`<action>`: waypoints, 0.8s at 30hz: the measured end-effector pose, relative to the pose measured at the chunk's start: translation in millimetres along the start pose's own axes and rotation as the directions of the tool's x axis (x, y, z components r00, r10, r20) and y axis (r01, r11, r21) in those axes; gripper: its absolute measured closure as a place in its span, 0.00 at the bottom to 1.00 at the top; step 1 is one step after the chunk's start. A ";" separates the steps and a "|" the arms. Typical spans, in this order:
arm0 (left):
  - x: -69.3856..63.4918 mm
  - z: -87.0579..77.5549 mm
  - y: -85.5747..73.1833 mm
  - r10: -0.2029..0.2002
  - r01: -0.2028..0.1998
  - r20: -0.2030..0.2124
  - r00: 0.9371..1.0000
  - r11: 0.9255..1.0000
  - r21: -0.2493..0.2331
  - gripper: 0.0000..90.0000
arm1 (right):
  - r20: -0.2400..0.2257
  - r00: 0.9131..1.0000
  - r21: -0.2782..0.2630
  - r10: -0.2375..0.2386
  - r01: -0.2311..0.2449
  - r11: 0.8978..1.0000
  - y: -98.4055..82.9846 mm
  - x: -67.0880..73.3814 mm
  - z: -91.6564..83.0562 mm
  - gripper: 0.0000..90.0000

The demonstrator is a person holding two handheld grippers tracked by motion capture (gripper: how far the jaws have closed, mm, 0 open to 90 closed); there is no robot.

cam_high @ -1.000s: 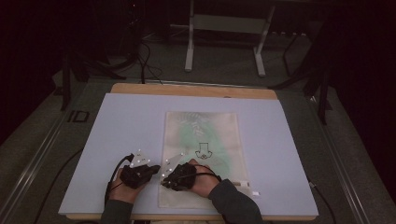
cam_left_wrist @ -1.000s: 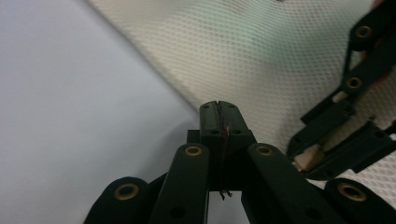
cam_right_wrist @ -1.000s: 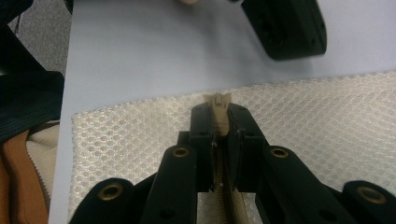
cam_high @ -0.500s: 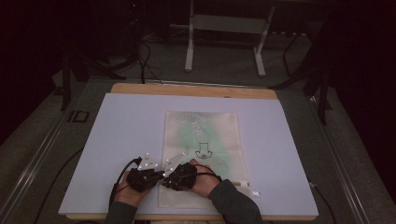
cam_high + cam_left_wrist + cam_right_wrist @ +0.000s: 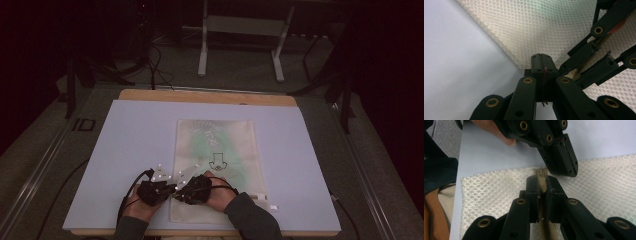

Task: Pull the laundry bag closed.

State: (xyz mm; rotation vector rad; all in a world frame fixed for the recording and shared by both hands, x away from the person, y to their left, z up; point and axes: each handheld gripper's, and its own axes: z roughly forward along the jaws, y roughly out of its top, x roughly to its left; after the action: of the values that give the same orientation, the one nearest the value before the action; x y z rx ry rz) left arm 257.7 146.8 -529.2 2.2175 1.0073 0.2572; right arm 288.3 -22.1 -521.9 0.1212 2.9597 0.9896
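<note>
A cream mesh bag [image 5: 215, 150] with a green print lies flat on the pale mat [image 5: 125, 150]. Both grippers meet at its near left corner. My left gripper [image 5: 169, 192] [image 5: 541, 58] is shut, its tips resting on the bag's edge [image 5: 529, 32]; whether mesh is pinched cannot be told. My right gripper [image 5: 181, 194] [image 5: 545, 180] is shut on the beige zipper [image 5: 540, 173] that runs along the bag's near edge. In the right gripper view the left gripper [image 5: 571, 171] points down just beyond the zipper's end. In the left gripper view the right gripper [image 5: 576, 72] sits to the right.
The mat lies on a wooden table [image 5: 205, 95]. A small white tab [image 5: 273, 206] lies by the bag's near right corner. Behind the table stand a metal frame [image 5: 240, 45] and floor cables [image 5: 155, 70]. A dark sleeve [image 5: 436, 175] lies at the near edge.
The left hand has edged a little to the right, bringing its gripper closer to the right gripper at the bag's corner. The right hand and the bag have stayed put.
</note>
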 end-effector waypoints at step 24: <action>-3.0 0.1 0.9 0.035 -0.034 -0.020 0.999 0.999 0.009 1.00 | 0.005 1.000 0.026 -0.012 0.012 1.000 -15.2 -1.2 -14.3 0.92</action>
State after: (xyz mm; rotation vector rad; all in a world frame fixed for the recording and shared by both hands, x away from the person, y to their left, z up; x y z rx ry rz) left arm 256.3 144.1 -528.4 2.2457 0.9836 0.2923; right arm 287.8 -42.9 -519.6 0.1062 2.9656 0.9483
